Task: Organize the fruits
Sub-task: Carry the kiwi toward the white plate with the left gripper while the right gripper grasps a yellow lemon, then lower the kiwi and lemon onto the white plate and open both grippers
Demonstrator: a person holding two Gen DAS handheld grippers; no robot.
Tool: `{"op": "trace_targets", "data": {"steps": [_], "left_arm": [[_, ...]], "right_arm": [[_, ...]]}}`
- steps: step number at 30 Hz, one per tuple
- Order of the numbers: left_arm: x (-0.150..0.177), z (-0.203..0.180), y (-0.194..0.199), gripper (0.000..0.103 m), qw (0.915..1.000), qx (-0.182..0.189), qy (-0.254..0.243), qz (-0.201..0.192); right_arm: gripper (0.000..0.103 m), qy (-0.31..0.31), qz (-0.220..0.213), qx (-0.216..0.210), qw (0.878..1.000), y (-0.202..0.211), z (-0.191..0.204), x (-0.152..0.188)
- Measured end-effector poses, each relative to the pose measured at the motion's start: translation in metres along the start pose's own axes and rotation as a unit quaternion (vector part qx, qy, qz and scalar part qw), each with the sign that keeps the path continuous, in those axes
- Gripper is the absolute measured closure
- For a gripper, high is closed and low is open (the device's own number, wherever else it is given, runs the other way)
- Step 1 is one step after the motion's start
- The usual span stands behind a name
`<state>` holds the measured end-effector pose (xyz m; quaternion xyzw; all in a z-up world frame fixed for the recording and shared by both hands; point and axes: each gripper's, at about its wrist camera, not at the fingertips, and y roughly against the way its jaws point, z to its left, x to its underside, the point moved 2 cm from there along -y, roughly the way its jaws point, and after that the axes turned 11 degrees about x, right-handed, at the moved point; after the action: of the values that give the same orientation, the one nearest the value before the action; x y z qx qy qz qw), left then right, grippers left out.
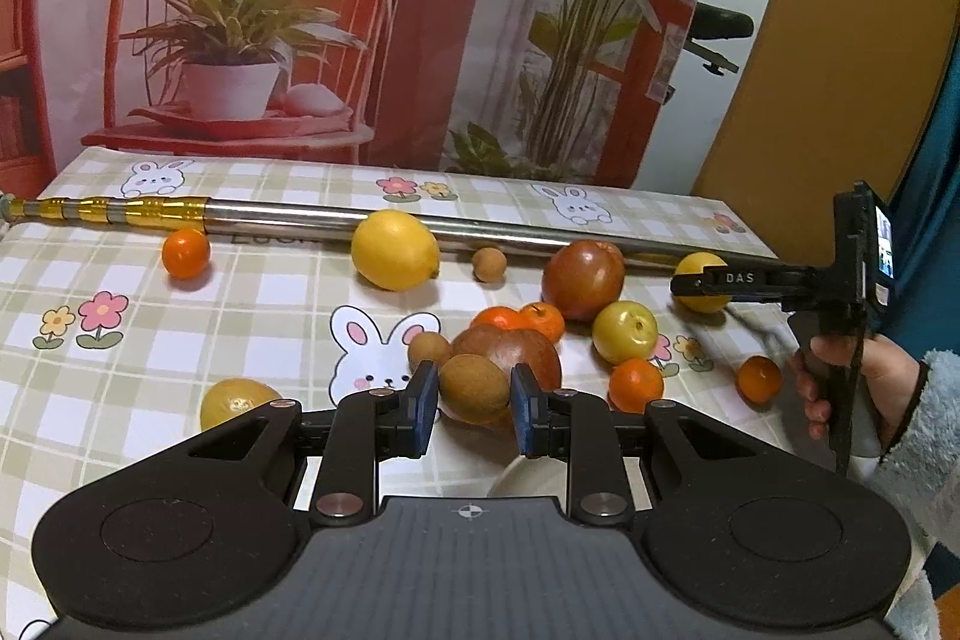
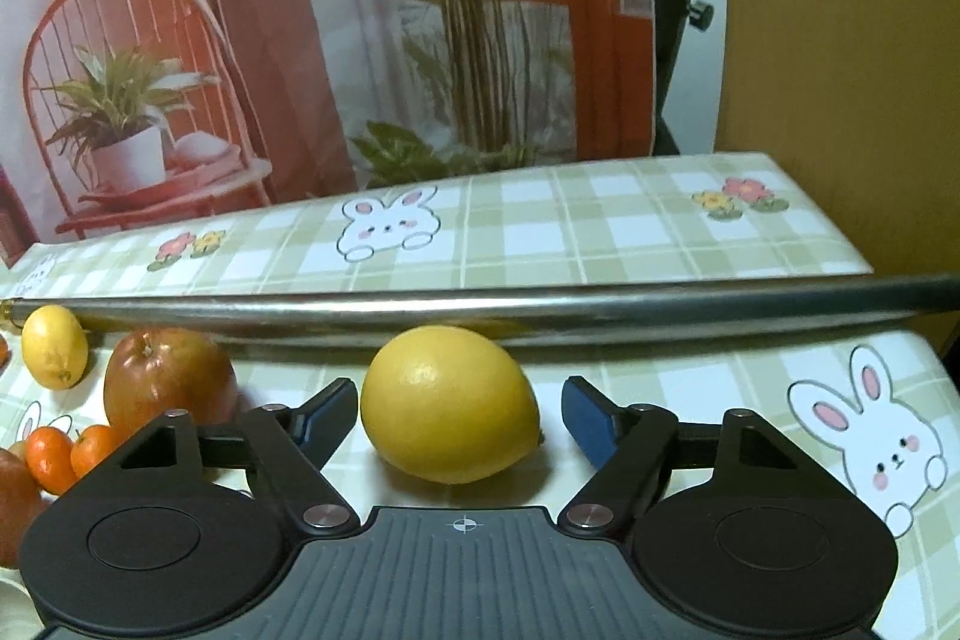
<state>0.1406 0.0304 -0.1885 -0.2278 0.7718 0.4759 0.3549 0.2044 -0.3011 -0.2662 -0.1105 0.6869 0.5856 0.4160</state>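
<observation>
white letters "das" stand on the black finger of the right gripper (image 1: 714, 280), at the right of the left wrist view.

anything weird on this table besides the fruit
Yes: a long metal pole lies across the tablecloth behind the fruit, a lemon right against it. It is not fruit and has no visible purpose here.

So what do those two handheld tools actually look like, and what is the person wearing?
Each tool is matt black plastic: a ribbed centre plate with a small crosshair mark, two round discs, silver rivets on linked bars, and blue pads on the fingers. The right tool, seen from the left wrist camera, carries white letters "DAS" and a pistol-style handle. The person's sleeve is fluffy pale blue.
</observation>
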Motion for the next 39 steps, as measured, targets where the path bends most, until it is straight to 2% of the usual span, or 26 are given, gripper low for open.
{"op": "trace_targets", "data": {"steps": [1,3,11,13,15,16,19,22,24,26,31,37,39], "left_arm": [[0.0,0.0,0.0,0.075,1.0,0.002,0.0,0.001],[0.001,-0.002,0.001,0.075,1.0,0.005,-0.002,0.002],[0.009,-0.011,0.007,0.075,0.9997,0.017,-0.015,0.008],[0.012,-0.012,0.007,0.075,0.9996,0.019,-0.016,0.012],[0.016,-0.013,0.007,0.075,0.9996,0.019,-0.014,0.016],[0.017,-0.013,0.006,0.075,0.9996,0.02,-0.011,0.017],[0.019,-0.012,0.01,0.075,0.9997,0.021,-0.003,0.014],[0.02,-0.012,0.015,0.075,0.9997,0.021,0.002,0.013],[0.021,-0.012,0.016,0.075,0.9997,0.02,0.003,0.013],[0.022,-0.012,0.015,0.075,0.9997,0.02,0.004,0.015],[0.022,-0.012,0.012,0.075,0.9995,0.025,0.006,0.018],[0.027,-0.011,0.008,0.075,0.9991,0.029,0.009,0.028],[0.028,-0.012,0.007,0.075,0.999,0.031,0.009,0.03]], "right_arm": [[0.032,-0.001,0.007,-0.003,1.0,-0.002,0.0,0.0],[0.043,-0.004,0.011,-0.008,1.0,-0.003,-0.002,0.0],[0.046,-0.015,-0.002,-0.028,0.999,0.021,-0.006,0.004],[0.058,-0.016,-0.011,-0.038,0.999,0.035,-0.004,0.005],[0.082,-0.019,-0.024,-0.054,0.998,0.05,-0.002,0.005],[0.083,-0.017,-0.025,-0.061,0.998,0.056,0.0,0.004],[0.082,0.019,-0.02,-0.052,0.998,0.063,0.012,0.003],[0.071,0.01,0.001,-0.06,0.998,0.063,0.015,0.002],[0.054,0.0,0.015,-0.065,0.998,0.061,0.014,0.005],[0.047,-0.004,0.022,-0.066,0.998,0.058,0.015,0.01],[0.045,-0.017,0.048,-0.099,0.994,0.053,0.017,0.02],[0.049,0.025,0.057,-0.111,0.992,0.054,0.038,0.031],[0.049,0.042,0.044,-0.098,0.993,0.055,0.046,0.035]]}}
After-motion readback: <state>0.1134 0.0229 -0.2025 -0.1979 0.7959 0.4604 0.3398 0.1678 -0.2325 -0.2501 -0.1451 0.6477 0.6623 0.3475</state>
